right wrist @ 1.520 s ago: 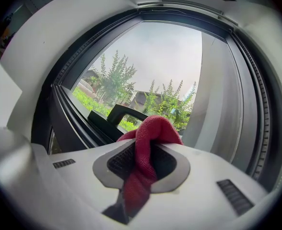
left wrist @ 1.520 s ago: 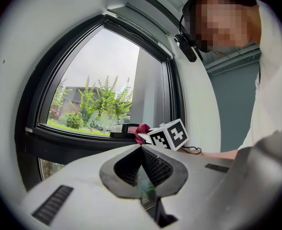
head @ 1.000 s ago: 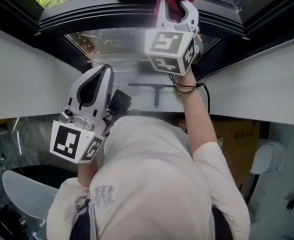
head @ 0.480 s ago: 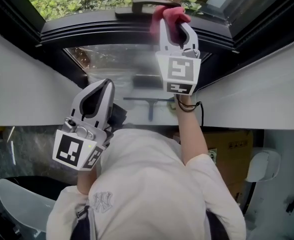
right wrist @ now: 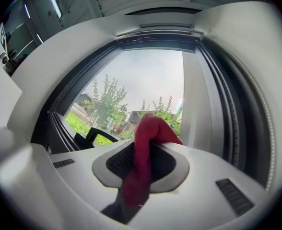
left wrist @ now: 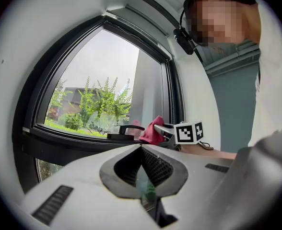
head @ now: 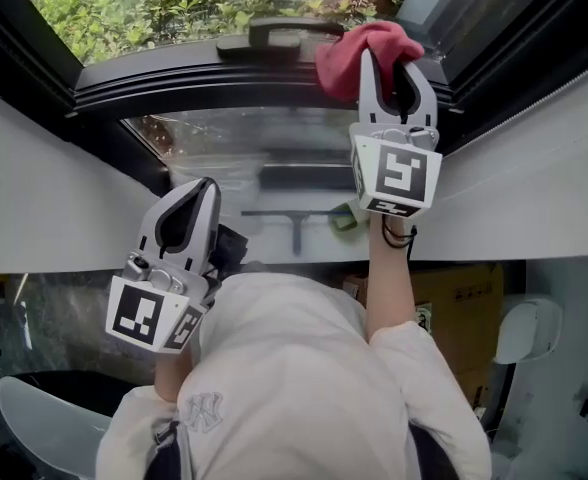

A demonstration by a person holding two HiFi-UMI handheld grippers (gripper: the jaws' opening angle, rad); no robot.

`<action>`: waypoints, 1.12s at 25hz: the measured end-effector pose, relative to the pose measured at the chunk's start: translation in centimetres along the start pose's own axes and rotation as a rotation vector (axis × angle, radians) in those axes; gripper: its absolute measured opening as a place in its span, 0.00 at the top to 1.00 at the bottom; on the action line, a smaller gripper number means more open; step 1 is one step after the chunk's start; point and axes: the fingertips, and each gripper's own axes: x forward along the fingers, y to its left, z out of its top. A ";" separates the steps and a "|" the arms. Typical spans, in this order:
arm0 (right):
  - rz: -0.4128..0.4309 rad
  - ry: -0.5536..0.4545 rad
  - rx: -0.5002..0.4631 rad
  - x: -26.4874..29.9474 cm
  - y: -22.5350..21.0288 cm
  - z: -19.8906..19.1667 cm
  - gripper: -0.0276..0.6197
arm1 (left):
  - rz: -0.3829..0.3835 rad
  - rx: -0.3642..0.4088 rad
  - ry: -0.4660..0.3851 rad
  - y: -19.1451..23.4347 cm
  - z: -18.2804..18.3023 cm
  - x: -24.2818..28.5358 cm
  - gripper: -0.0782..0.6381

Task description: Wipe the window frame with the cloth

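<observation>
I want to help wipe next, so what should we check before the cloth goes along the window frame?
1. Red cloth clamped in the right hand-held gripper: ok.
2. Cloth up at the window frame, right of the handle: ok.
3. Cloth pressing on the frame: cannot tell.
4. Left hand-held gripper shut, empty, held low: ok.
5. Squeegee lying below the frame, out of the way: ok.

- Black squeegee lying on the sill, handle pointing to its near edge.
- Green sponge just right of the squeegee.
- Cardboard box below the sill's right end.
- Green shrubs outdoors, at the top.
</observation>
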 end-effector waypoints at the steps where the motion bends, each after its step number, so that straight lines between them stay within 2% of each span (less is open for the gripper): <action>1: -0.028 -0.003 0.007 -0.3 -1.3 0.0 0.83 | -0.005 0.000 -0.001 -0.1 0.0 0.1 0.88; 4: -0.095 0.016 0.030 -1.2 -5.0 -1.2 0.83 | -0.015 -0.002 0.002 -0.3 0.0 0.4 0.88; 7: -0.129 0.061 0.028 -1.7 -7.4 -3.6 0.83 | -0.023 -0.002 0.007 -0.4 -0.1 0.6 0.88; 18: -0.154 0.124 -0.018 -3.2 -10.2 -7.7 0.83 | -0.020 -0.003 0.023 -0.2 -0.2 1.1 0.88; 21: -0.166 0.145 0.008 -3.6 -10.4 -9.4 0.83 | -0.023 -0.003 0.031 -0.2 -0.4 1.5 0.88; 26: -0.156 0.077 0.116 -3.6 -10.8 -10.3 0.83 | -0.031 -0.005 0.041 -0.4 -0.6 2.2 0.88; 28: -0.144 0.059 0.126 -3.5 -10.9 -10.3 0.83 | -0.034 -0.007 0.044 -0.5 -0.7 2.4 0.88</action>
